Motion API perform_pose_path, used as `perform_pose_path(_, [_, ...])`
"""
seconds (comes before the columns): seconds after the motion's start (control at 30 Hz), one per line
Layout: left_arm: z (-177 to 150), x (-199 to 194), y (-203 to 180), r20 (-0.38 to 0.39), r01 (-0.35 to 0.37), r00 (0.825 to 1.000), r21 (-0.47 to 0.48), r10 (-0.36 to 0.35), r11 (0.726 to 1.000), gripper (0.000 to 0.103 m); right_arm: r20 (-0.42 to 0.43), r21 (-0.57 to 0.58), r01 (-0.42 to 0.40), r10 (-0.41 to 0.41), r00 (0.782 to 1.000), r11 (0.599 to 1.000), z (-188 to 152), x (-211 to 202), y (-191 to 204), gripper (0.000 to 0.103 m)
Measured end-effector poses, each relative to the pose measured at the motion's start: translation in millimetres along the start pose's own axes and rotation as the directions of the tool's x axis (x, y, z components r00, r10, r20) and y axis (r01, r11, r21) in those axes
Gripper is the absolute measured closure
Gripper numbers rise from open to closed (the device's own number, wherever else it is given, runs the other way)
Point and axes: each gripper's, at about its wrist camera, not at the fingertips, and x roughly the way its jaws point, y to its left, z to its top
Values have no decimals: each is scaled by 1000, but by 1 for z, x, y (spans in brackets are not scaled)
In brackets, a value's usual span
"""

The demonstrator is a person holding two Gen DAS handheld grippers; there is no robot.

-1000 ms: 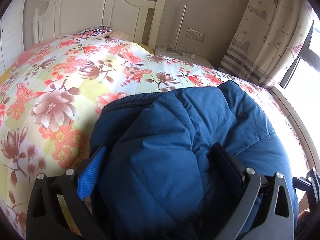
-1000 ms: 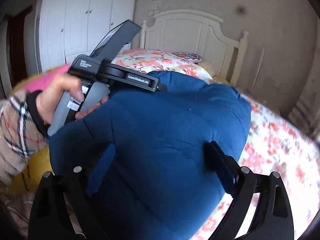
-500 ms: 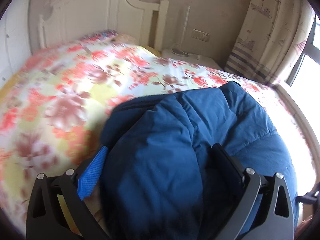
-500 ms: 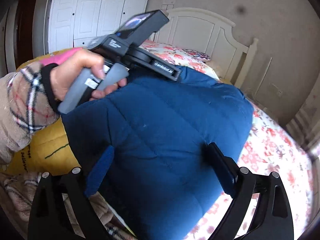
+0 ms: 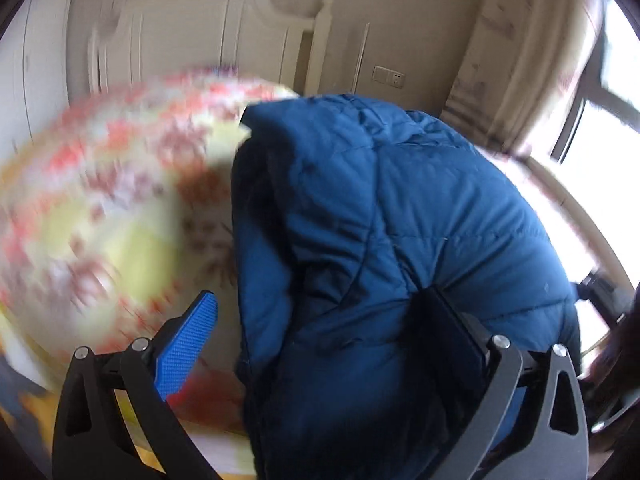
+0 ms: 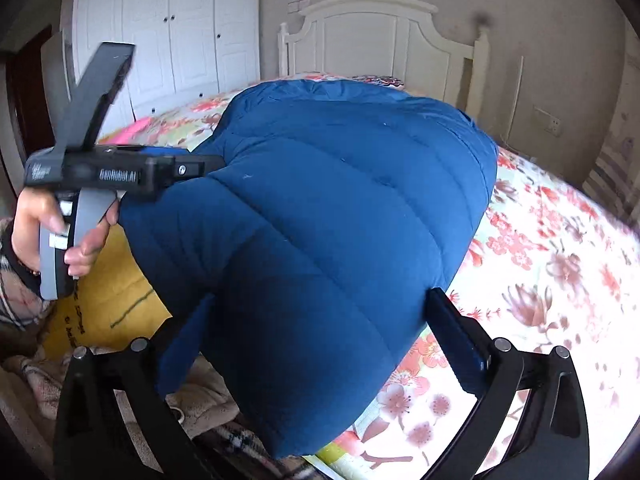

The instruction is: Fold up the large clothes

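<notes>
Jacket (image 6: 320, 240) lifted over bed (image 6: 560, 264) — both grippers' jaws spread wide, bunching its padding.

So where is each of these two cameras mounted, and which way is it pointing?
Left wrist view: sits on the left tongs, looking forward over the blue padded jacket toward the headboard and window; only the tongs' own fingers show.
Right wrist view: sits on the right tongs, looking across the jacket toward the wardrobe and headboard; the person's left hand on the other tool's grip shows.
Shared: the jacket, the floral bedspread, the headboard.
</notes>
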Motion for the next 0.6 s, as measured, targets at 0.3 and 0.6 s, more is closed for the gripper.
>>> perform_pose_path(0.3, [3, 7, 23, -91, 135, 985, -123, -147, 983, 2, 33, 101, -86, 83, 996, 991, 4, -20, -23, 4])
perform_pose_path(0.6, [26, 42, 58, -278, 314, 872, -314, -403, 896, 2, 103, 489, -238, 216, 971, 839, 8, -17, -103, 4])
